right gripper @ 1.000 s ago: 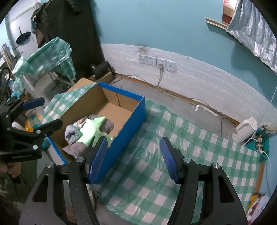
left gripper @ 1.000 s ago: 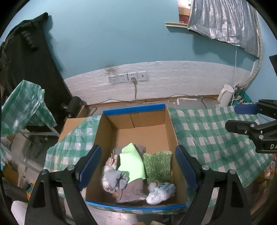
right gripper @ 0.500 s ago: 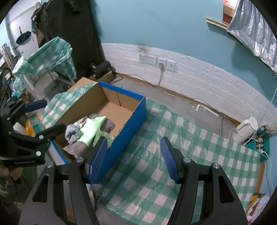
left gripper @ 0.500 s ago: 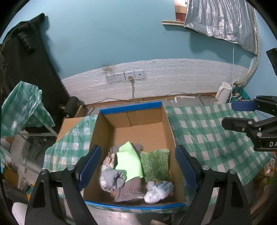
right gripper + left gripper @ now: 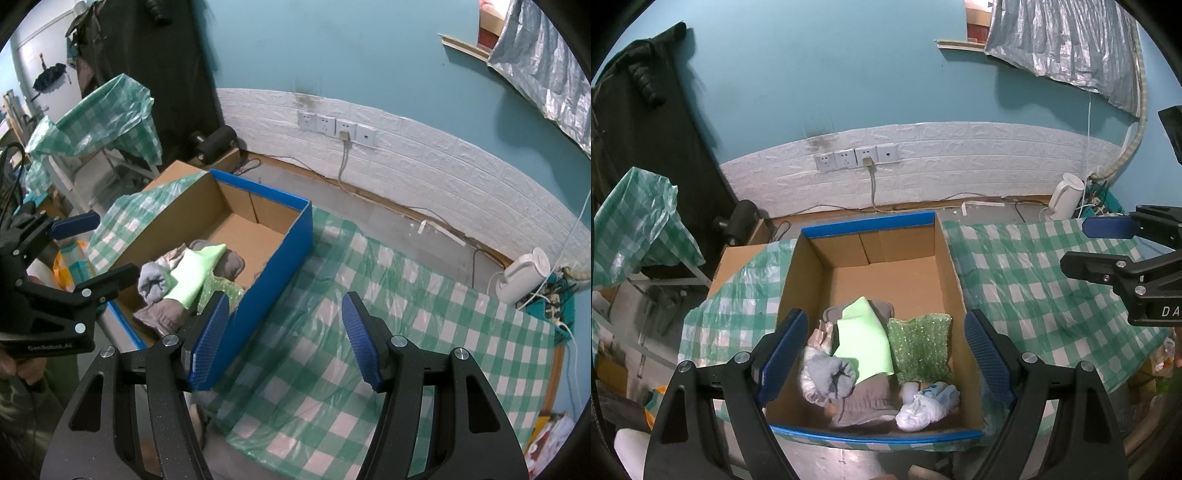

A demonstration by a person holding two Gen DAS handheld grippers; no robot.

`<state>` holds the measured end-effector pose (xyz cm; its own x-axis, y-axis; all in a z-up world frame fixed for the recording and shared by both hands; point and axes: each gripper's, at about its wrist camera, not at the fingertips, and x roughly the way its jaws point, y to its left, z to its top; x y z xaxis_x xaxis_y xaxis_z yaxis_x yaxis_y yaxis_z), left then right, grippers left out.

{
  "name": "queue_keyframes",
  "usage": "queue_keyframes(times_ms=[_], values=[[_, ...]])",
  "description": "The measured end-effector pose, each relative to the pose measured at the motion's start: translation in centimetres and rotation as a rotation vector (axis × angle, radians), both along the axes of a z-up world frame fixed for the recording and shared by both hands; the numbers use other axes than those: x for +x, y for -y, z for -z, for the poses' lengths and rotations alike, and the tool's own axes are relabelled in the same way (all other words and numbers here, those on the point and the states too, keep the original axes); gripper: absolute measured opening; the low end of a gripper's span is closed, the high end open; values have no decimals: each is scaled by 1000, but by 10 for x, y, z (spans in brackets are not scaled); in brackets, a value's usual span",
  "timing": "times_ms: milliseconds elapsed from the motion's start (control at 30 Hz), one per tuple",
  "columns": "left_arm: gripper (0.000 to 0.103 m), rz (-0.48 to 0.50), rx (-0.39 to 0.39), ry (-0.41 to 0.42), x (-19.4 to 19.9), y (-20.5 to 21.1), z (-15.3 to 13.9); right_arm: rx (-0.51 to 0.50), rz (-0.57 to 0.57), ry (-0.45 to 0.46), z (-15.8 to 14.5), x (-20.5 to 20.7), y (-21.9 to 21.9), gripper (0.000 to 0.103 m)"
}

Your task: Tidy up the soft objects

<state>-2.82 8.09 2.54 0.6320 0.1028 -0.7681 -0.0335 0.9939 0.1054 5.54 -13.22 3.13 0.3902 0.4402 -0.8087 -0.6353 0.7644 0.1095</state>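
1. Nearest the left wrist camera, the left tool [image 5: 882, 354] hangs above the near end of the cardboard box [image 5: 945, 266], its blue pads spread wide apart and holding nothing.
2. Below that gap, the soft objects sit bunched in the near half of the box: a white-and-blue bundle [image 5: 925, 404] at 5 o'clock, a grey rolled sock [image 5: 836, 376] at 7 o'clock, and a brown-grey cloth [image 5: 866, 400] between them.
3. Just beyond, a light green cloth [image 5: 862, 341] lies over the brown-grey one, and a sparkly green pad [image 5: 919, 347] lies touching its right edge.
4. Farther in, the box's far half shows bare cardboard floor up to its blue-edged rim.
5. Off at 3 o'clock in the same view, the right tool [image 5: 1108, 243] is seen from the side above the green checked cover [image 5: 1034, 295] on the tabletop.
6. From the right wrist camera, the right tool [image 5: 284, 339] also has its pads apart with nothing between them, hovering over the checked cover just right of the box's blue wall [image 5: 273, 280].
7. At 9 o'clock there, the left tool [image 5: 96, 247] shows beside the box.
8. Farthest back, a white kettle [image 5: 524, 273] stands near the wall sockets [image 5: 334, 127].
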Motion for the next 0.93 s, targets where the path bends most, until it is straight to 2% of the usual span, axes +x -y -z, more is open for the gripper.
queue_keyframes(times_ms=[933], values=[[88, 8, -10, -10, 0, 3, 1, -1, 1, -2, 0, 0, -1, 63]])
